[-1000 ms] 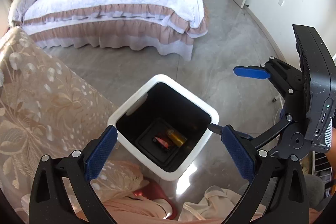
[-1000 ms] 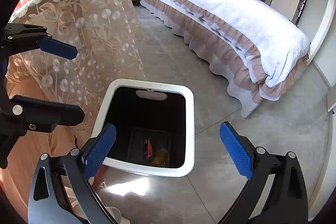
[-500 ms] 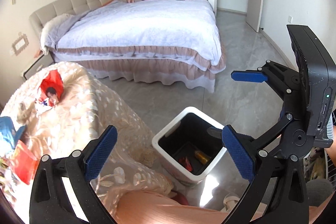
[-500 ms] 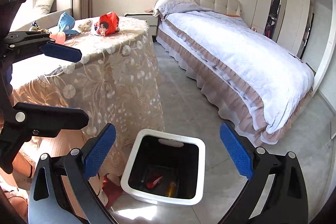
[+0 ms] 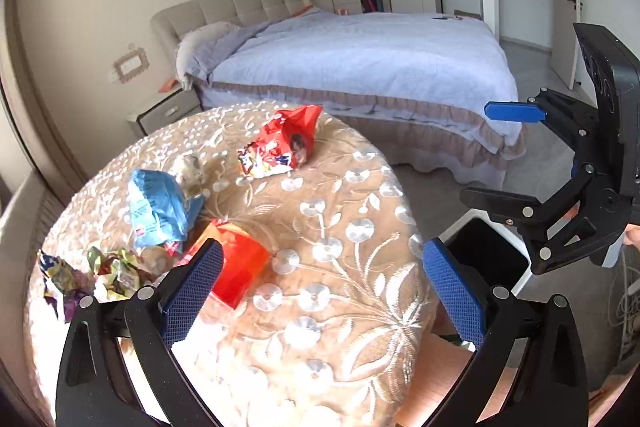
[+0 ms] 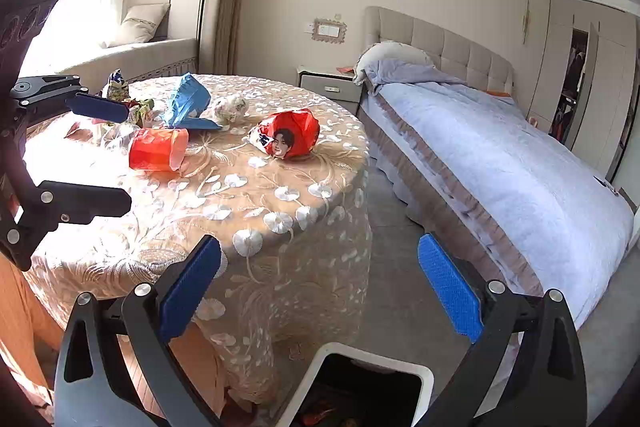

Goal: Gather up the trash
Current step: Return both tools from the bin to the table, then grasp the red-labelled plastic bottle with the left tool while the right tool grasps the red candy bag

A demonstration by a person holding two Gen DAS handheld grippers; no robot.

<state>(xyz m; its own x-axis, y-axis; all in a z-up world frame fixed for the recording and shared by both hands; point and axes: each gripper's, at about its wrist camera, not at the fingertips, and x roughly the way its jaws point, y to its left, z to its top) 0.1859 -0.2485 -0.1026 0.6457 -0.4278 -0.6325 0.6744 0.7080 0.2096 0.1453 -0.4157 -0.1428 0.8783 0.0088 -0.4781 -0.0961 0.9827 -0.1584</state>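
Both the left gripper point(image 5: 320, 291) and right gripper point(image 6: 318, 291) are wide and empty. Step in hand, as I judge it: reaching for more trash. The red cup point(image 5: 236, 273) lies nearest, toward the table's point(image 5: 340, 307) left edge; the bin point(image 6: 372, 357) stands below its right edge. Next comes closing on the cup.

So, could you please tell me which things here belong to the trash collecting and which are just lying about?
Belong to the job:
red snack bag
blue bag
red cup
crumpled wrappers
white bin
left gripper, open
right gripper, open

Just lying about:
bed
pillow
nightstand
tablecloth
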